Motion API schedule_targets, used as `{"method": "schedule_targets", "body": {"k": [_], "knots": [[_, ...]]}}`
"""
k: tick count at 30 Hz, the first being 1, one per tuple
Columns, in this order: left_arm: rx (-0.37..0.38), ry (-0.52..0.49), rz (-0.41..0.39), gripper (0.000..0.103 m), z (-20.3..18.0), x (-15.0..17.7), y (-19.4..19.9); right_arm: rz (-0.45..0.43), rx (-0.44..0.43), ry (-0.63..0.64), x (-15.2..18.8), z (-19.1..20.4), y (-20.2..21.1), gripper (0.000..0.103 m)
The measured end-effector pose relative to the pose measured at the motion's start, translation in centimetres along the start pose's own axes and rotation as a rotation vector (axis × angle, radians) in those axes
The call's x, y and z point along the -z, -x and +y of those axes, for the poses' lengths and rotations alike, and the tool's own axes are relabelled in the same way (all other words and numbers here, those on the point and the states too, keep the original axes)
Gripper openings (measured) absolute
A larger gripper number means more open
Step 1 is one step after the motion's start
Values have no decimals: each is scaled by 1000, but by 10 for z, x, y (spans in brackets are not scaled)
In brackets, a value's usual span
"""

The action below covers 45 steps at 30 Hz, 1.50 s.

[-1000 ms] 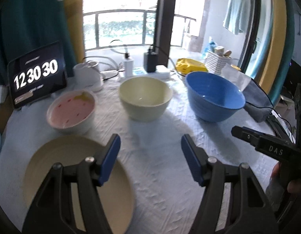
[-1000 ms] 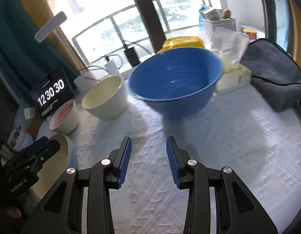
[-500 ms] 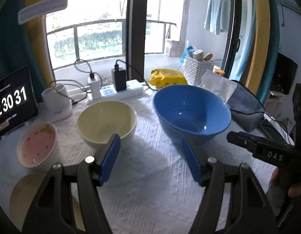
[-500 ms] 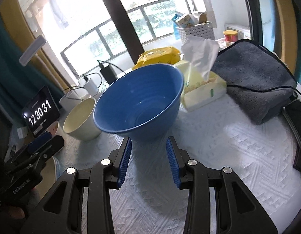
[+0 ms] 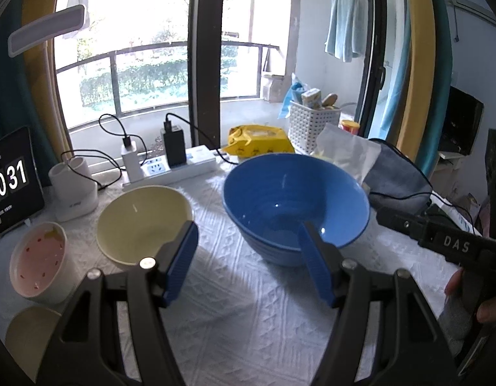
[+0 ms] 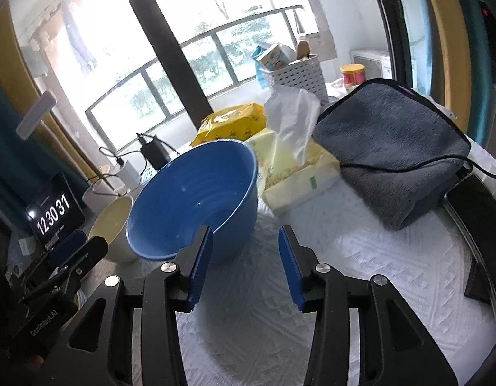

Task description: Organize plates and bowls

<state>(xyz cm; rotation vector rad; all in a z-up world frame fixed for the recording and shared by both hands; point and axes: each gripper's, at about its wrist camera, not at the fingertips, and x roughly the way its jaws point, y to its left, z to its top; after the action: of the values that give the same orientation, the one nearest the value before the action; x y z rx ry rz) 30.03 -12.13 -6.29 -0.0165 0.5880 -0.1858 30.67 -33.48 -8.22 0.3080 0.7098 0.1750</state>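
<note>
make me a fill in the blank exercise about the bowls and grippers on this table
1. The largest bowl on the white tablecloth is coloured ____.
2. In the left wrist view, the cream bowl sits between the blue bowl and a small bowl with a ____ inside.
3. The left gripper and the right gripper both stand ____, holding nothing.
4. The tissue box sits between the blue bowl and a folded ____ cloth.

Missing words: blue; pink; open; grey
</note>
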Motion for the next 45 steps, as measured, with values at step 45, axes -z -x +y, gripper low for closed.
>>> {"method": "schedule_targets", "body": {"k": [45], "knots": [[56,-28,57,64,-10,14,-29,79,-5,60,12,24,-32,25]]}}
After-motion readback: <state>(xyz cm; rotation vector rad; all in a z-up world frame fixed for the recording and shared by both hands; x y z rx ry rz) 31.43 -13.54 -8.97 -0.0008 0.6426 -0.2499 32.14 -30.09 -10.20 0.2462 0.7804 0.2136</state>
